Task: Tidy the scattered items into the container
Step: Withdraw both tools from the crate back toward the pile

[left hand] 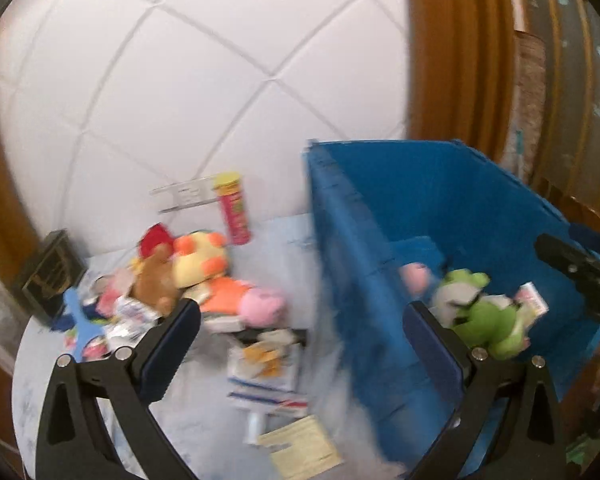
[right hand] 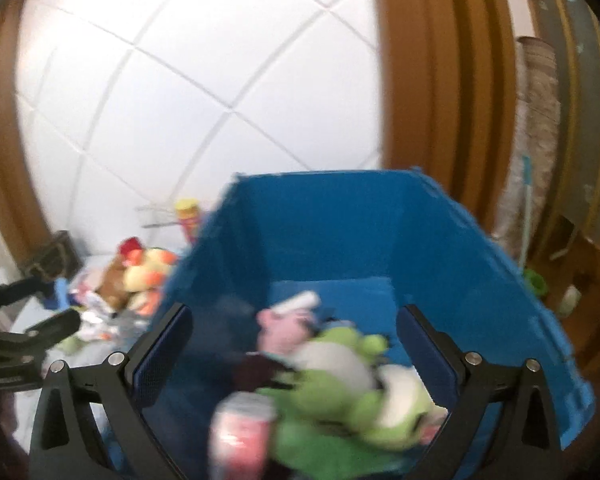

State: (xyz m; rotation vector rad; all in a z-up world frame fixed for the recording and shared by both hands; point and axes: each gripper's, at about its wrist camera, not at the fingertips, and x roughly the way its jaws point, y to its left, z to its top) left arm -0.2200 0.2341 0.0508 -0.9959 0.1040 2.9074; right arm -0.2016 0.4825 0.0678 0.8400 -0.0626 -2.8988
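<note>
- Two risks I see: my left gripper (left hand: 300, 352), fingers spread and empty, straddles the blue bin (left hand: 440, 208) wall; dropping could snag it.
- My right gripper (right hand: 294, 356), likewise spread, hangs over the green plush (right hand: 340, 384) inside; scattered toys (left hand: 204, 276) remain beyond my left finger.

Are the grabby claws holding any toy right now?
No. The left gripper and right gripper are both open and empty. The green plush just lies in the blue bin.
</note>
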